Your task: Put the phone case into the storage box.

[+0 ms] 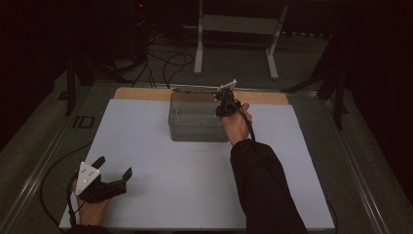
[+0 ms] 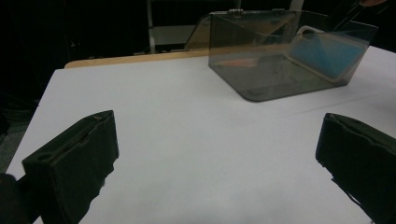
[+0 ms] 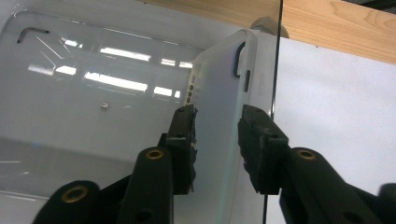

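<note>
Reaching into a clear plastic box [image 1: 197,122] from above, the right gripper [image 3: 217,135] has its jaws set on either side of a phone case [image 3: 219,107], which stands on edge against the box's right wall. The jaws are slightly apart and do not press the case. It is pale, smooth and round-cornered; through the box wall it looks blue [image 2: 322,53]. The box sits near the far edge of the white bench [image 1: 160,170]. The left gripper [image 1: 114,178], jaws wide open and empty, rests at the near left corner, with bare bench between.
</note>
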### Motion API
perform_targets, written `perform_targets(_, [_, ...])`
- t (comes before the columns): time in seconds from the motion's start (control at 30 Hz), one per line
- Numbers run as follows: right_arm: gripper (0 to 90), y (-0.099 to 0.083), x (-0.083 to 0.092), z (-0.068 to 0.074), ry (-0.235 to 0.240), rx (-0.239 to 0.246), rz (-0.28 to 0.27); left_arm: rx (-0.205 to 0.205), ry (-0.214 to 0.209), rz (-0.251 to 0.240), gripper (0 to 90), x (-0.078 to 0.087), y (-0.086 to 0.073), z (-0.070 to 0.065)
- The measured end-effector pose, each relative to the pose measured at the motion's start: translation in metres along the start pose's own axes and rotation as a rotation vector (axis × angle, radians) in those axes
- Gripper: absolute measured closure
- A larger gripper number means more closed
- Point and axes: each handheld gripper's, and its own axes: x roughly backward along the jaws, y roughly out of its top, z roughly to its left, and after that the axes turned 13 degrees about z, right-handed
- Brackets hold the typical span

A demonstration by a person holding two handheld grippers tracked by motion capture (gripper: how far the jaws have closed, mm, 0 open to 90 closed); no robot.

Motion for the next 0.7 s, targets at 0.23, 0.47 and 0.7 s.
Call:
perform_targets(0.23, [48.5, -0.004, 0.003, -0.002, 0.051, 0.082, -0.060, 0.001, 0.001, 0.000, 0.1, 0.000, 0.000, 0.000])
perform_targets(0.47, [36.3, -0.009, 0.003, -0.005, 0.103, 0.098, -0.090, 0.001, 0.001, 0.000, 0.1, 0.000, 0.000, 0.000])
perform_targets(0.7, [19.7, -0.015, 0.006, -0.005, 0.126, 0.119, -0.153, 0.001, 0.002, 0.000, 0.1, 0.000, 0.000, 0.000])
